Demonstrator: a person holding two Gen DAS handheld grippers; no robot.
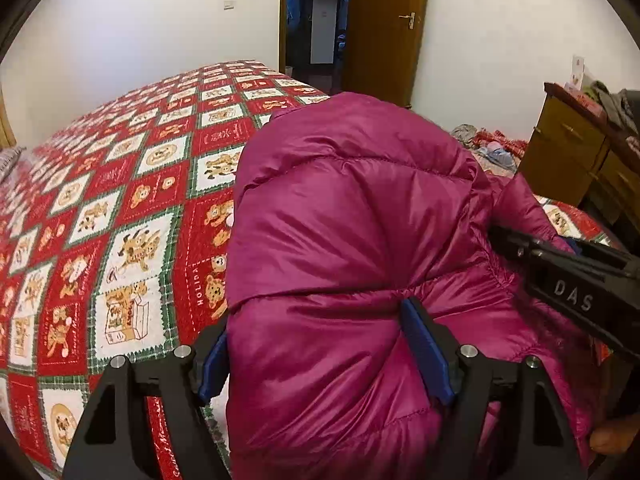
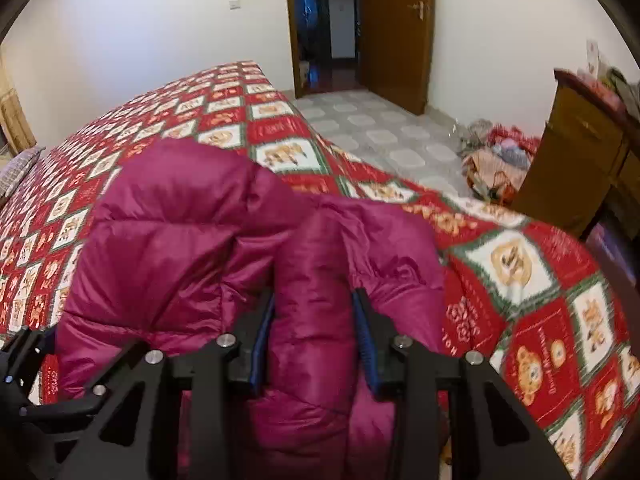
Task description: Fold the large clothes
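A magenta puffer jacket (image 1: 352,216) is bunched up over the near edge of the bed with the red, white and green teddy-bear quilt (image 1: 120,208). My left gripper (image 1: 316,344) is shut on a thick fold of the jacket between its blue pads. In the right wrist view the jacket (image 2: 192,236) lies in front, and my right gripper (image 2: 316,332) is shut on a rolled fold of it. The right gripper also shows at the right of the left wrist view (image 1: 568,276), against the jacket.
The quilt (image 2: 520,280) covers the whole bed. A wooden cabinet (image 2: 576,160) stands to the right, with a pile of clothes (image 2: 496,164) on the tiled floor beside it. An open brown door (image 2: 396,28) and a dark doorway lie beyond.
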